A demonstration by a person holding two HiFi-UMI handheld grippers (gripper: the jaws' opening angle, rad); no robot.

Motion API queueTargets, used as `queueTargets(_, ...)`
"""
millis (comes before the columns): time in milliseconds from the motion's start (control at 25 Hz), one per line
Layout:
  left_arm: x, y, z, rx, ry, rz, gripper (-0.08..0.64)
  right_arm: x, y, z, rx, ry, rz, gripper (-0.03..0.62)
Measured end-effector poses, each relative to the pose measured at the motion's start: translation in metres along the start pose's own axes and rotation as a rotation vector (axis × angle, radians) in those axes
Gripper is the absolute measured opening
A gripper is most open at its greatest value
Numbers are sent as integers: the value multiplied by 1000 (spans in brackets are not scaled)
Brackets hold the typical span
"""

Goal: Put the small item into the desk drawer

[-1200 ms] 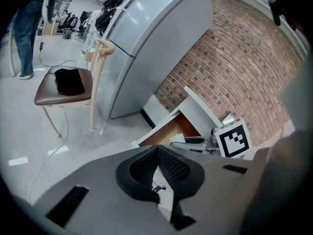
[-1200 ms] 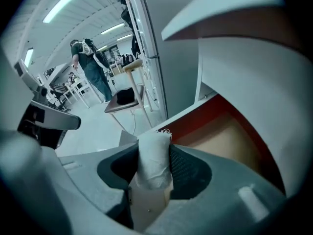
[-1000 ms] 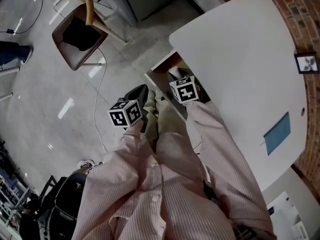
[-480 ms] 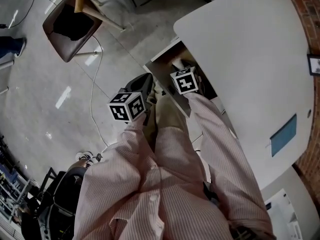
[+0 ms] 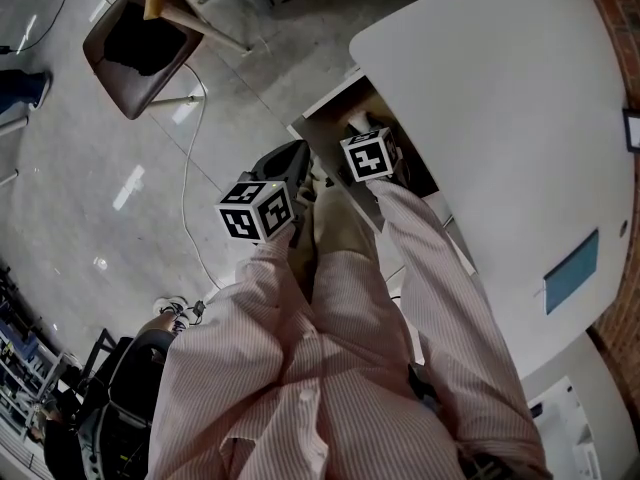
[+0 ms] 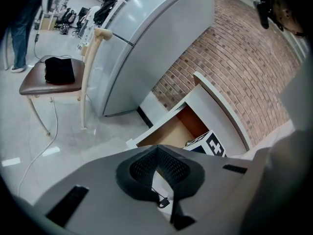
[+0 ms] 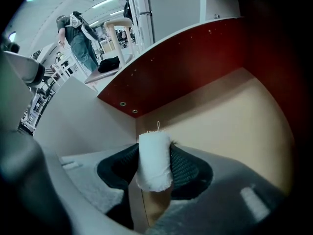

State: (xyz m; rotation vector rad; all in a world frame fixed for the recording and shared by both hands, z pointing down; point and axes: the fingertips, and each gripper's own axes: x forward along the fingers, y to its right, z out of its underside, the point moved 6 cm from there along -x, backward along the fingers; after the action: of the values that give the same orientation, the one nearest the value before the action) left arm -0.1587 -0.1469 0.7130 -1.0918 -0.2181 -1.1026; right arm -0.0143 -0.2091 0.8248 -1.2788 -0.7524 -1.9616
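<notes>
Lowered into drawer [image 7: 234,111] — right hand-held gripper [image 7: 155,168] clamps roll [image 7: 154,151].

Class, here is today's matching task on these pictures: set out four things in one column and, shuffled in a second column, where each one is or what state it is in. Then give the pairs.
Things:
1. white roll
2. drawer
3. black bag
4. blue sheet

Places or states:
A. lying on the desk
B. pulled open
C. gripped between the jaws of the right gripper
D. resting on the chair

Pairs: 1-C, 2-B, 3-D, 4-A
</notes>
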Motion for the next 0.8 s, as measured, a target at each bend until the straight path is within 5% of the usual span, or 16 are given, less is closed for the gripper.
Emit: queueTargets(800,-6,14,5,-12,7,10,1,-12,-4,3,25,5,-42,212)
